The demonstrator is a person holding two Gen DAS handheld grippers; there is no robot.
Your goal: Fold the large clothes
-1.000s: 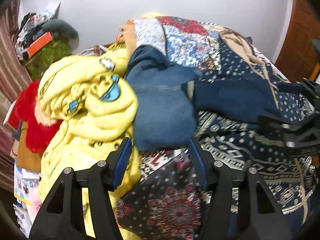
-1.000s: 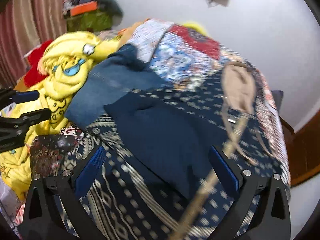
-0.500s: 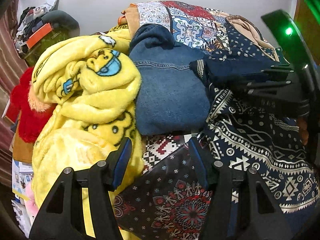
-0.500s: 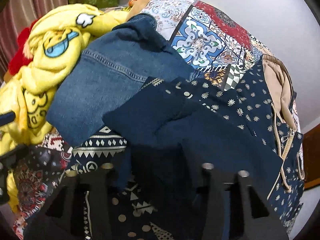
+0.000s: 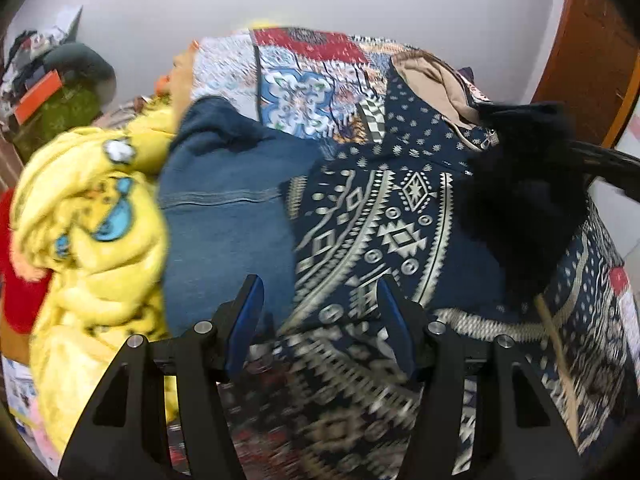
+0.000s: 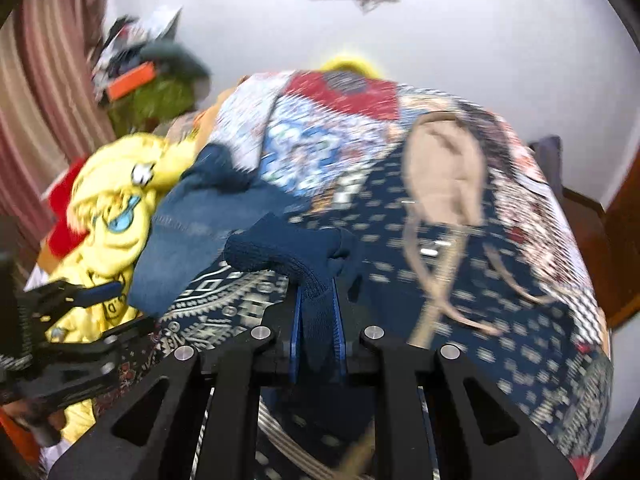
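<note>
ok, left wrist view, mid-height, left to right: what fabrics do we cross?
red fabric → yellow cartoon blanket → denim garment → navy patterned hoodie → dark navy sleeve held up by the right gripper.

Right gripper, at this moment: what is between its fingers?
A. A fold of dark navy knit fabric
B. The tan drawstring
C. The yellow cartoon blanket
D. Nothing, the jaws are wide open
A. The right gripper is shut, its blue pads pinching a ribbed edge of the dark navy knit fabric.
</note>
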